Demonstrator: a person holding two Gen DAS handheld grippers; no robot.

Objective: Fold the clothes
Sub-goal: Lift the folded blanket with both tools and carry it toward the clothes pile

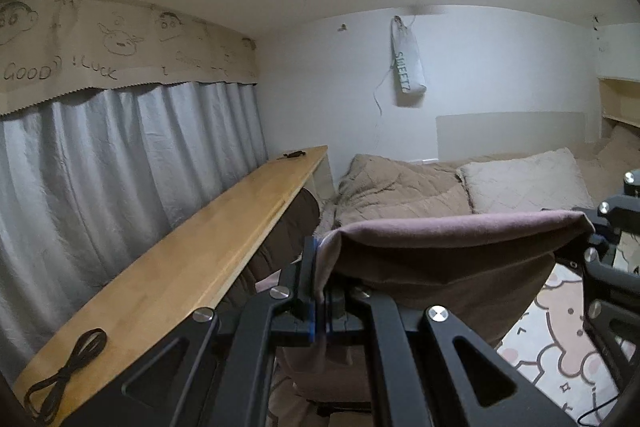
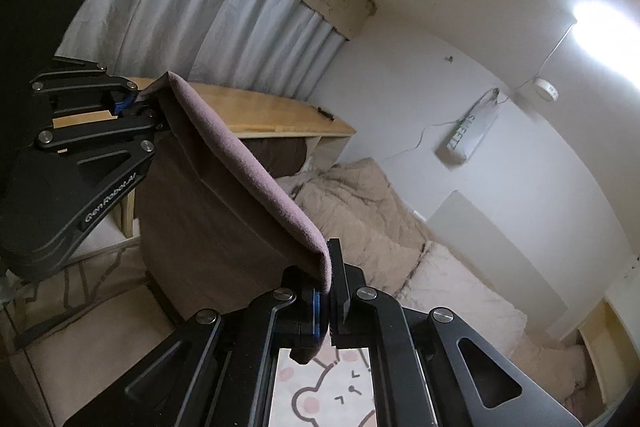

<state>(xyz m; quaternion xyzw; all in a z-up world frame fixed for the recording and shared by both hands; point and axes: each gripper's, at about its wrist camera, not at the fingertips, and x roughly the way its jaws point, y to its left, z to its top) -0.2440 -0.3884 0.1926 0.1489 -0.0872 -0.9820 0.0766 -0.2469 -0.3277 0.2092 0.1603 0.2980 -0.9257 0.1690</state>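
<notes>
A mauve-brown garment [image 1: 440, 239] hangs in the air, stretched between my two grippers. My left gripper [image 1: 318, 279] is shut on its left top corner. My right gripper [image 1: 592, 231] shows at the right edge of the left wrist view, clamped on the other corner. In the right wrist view my right gripper [image 2: 328, 291] is shut on the garment [image 2: 240, 155], whose top edge runs up and left to the left gripper [image 2: 132, 103]. The rest of the cloth hangs below, over the bed.
A long wooden shelf [image 1: 192, 247] runs along the grey curtain [image 1: 120, 163] on the left, with a coiled black cable [image 1: 68, 371] on it. A beige quilt [image 1: 392, 187] and pillow [image 1: 524, 183] lie ahead. A cartoon-print sheet [image 1: 560, 339] lies below.
</notes>
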